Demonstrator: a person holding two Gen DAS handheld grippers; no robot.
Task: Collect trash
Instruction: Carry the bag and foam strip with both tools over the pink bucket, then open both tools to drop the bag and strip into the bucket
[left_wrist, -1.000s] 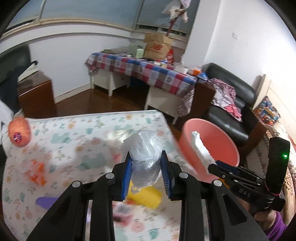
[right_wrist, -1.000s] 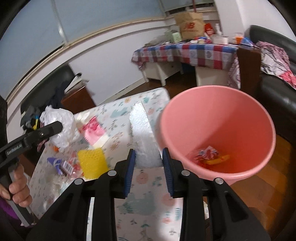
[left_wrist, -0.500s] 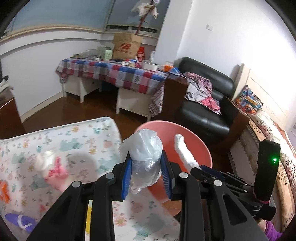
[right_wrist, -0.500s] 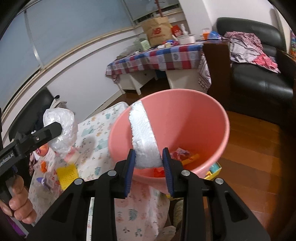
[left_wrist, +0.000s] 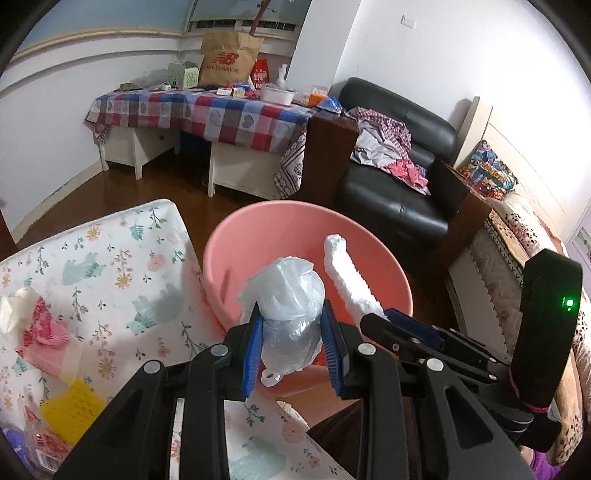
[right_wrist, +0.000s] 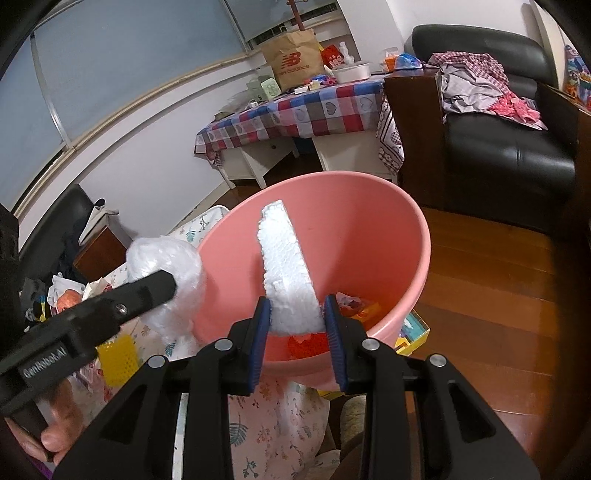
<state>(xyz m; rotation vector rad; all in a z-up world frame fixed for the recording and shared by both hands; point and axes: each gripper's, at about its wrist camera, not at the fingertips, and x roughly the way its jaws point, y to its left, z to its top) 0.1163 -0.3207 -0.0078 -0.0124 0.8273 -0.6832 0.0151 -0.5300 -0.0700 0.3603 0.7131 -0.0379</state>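
My left gripper (left_wrist: 291, 347) is shut on a crumpled clear plastic bag (left_wrist: 288, 306) and holds it above the near rim of the pink bucket (left_wrist: 251, 236). My right gripper (right_wrist: 295, 332) is shut on a white foam strip (right_wrist: 286, 273) that reaches over the mouth of the pink bucket (right_wrist: 369, 221). Red and yellow wrappers (right_wrist: 354, 310) lie in the bucket's bottom. In the right wrist view the left gripper (right_wrist: 159, 291) with its bag (right_wrist: 166, 266) is at the bucket's left rim. In the left wrist view the right gripper (left_wrist: 391, 321) holds the foam (left_wrist: 347, 273) over the bucket.
The floral-covered table (left_wrist: 122, 266) left of the bucket carries a pink wrapper (left_wrist: 40, 332), a yellow sponge (left_wrist: 70, 410) and other scraps. A black sofa (left_wrist: 399, 184) with clothes and a checkered table (left_wrist: 221, 110) stand beyond. Wooden floor (right_wrist: 498, 295) lies right of the bucket.
Both grippers moved from over the table to the bucket. The foam strip now hangs over the bucket's mouth and the bag has reached its near rim. Both holds are unchanged.
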